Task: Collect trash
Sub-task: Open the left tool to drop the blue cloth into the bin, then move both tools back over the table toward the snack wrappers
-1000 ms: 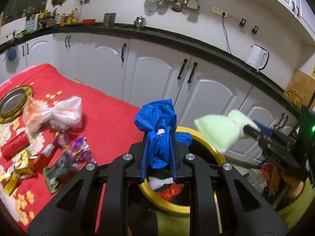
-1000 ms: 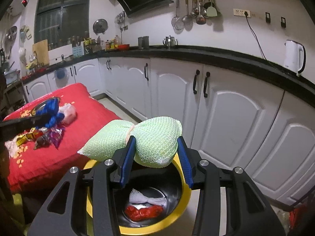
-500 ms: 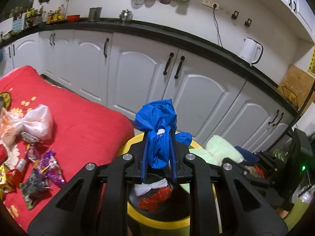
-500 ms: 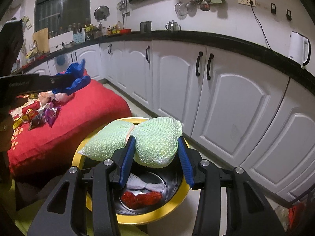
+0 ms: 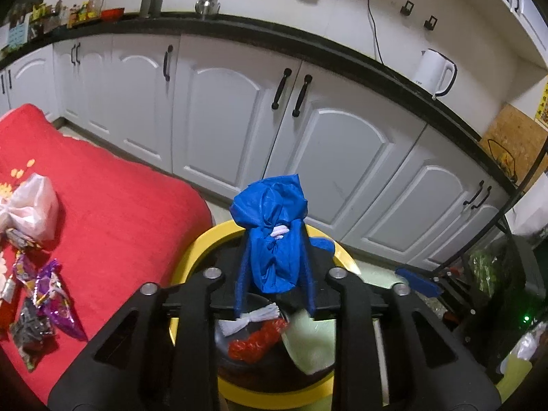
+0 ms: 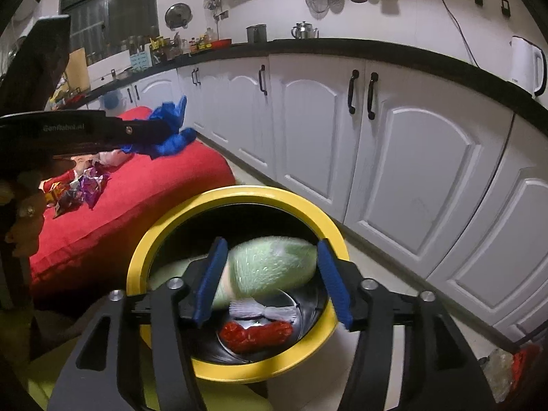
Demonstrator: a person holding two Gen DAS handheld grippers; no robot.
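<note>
Right jaws: the right gripper (image 6: 274, 279) had just been opening; its blue pads stood clear of the pale green mesh bundle (image 6: 270, 267), which was blurred, as if dropping between them.
Green bundle's place: inside the mouth of the round yellow-rimmed bin with a dark interior (image 6: 328, 226), above a small white tied tuft (image 6: 263, 310) and a red crinkled wrapper (image 6: 255, 334) on the bin's floor.
Change on the right: half a second before, the bundle sat pinched high between the pads, above the rim; now it lay lower, within the bin.
Left jaws: the left gripper (image 5: 274, 267) had also just been widening, with the crumpled blue plastic bag tied with a white band (image 5: 274, 239) between its fingers; whether the pads pressed on it I could not tell.
Blue bag's place: over the bin (image 5: 191, 250), not yet in it.
Change on the left: the gripper had come across from the red cloth-covered table (image 5: 113, 212) to above the bin.
Meaning for the task: one piece looked delivered, a second about to follow; a pale pink bag (image 5: 30, 205) and shiny purple and dark wrappers (image 5: 51, 294) remained on the red cloth.
Writing: pale lettering on the left gripper's black arm (image 6: 65, 126) read roughly "GenRobot.ai"; nothing else legible.
</note>
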